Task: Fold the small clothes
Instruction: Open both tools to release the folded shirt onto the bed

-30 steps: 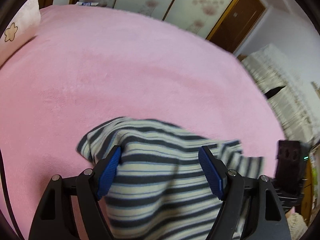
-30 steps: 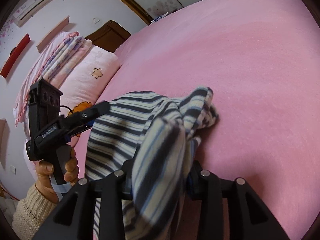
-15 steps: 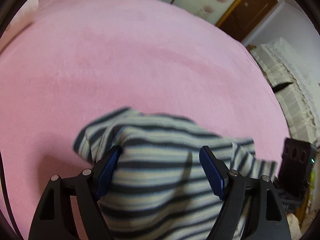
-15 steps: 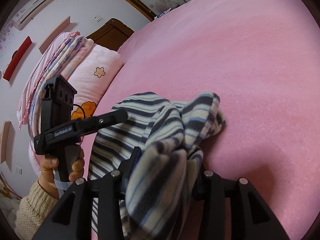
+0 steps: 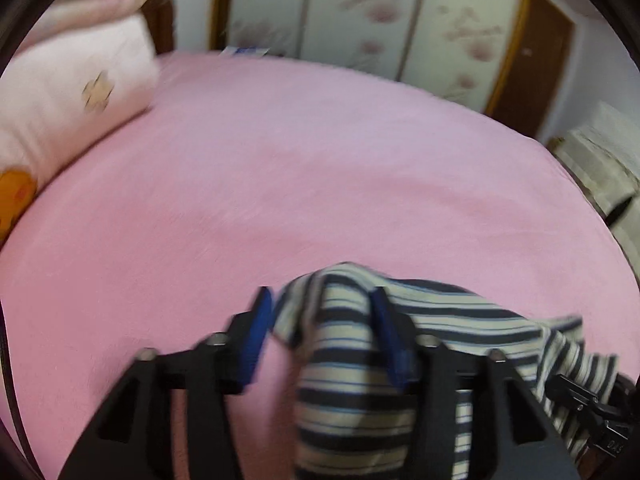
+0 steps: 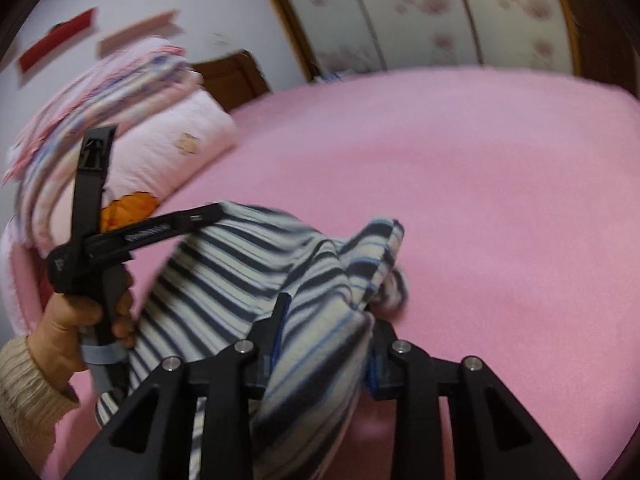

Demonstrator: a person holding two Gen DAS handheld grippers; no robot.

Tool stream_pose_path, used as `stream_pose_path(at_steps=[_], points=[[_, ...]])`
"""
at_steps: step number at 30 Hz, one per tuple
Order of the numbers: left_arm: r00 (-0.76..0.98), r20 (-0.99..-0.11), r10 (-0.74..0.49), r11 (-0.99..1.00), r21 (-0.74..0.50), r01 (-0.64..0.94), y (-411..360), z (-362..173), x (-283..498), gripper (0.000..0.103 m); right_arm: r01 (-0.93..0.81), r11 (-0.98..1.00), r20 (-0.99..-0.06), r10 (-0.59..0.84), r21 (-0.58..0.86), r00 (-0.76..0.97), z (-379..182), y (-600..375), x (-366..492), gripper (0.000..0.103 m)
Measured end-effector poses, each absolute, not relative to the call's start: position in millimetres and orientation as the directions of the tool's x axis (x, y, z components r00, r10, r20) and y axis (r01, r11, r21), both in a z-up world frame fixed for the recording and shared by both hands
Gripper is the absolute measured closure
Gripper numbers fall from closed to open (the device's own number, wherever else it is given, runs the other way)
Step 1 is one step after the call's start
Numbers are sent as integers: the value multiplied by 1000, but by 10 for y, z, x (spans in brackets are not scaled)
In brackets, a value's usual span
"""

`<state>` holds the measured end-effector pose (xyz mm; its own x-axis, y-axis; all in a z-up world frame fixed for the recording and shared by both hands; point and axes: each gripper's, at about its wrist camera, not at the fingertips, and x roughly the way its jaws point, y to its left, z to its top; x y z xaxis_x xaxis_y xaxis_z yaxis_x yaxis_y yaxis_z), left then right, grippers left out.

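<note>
Gripping the striped garment (image 6: 240, 276) at both ends, bunched and lifted over the pink bed (image 5: 320, 168). Right gripper (image 6: 324, 332): jaws just closed in, clamped on a thick fold that fills the gap and spills over the near side. Left gripper (image 5: 320, 320): jaws also just closed in; cloth sits between them, against the right pad (image 5: 390, 340), with a gap at the left pad, so not clamped from what shows. Motion blur smears both views. Garment's lower part is cut off by the frame edge and gripper bodies. Person's hand (image 6: 76, 320) holds the left gripper's handle. Pillow (image 5: 68, 108) lies at the bed's far left.
</note>
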<state>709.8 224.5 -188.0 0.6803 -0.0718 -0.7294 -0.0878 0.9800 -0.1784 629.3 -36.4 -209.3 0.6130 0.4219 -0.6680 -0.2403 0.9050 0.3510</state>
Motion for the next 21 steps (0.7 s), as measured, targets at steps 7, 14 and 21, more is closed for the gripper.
stream_pose_path(at_steps=[7,14,21], points=[[646,-763,28,981,-105,-166,2391,-1808,6941,25,-81,941,-700,301,329,648,-2038,-842,6239,62],[627,-774,89,980,-45,-195,2383,-1456,6469,25,-72,953,-706,268,295,655,-1710,-939,5726,62],[647,-758,77,988,-30,-152,2181,-889,5551,23,-112,965,-729,254,238,636,-1254,-703,4983,62]])
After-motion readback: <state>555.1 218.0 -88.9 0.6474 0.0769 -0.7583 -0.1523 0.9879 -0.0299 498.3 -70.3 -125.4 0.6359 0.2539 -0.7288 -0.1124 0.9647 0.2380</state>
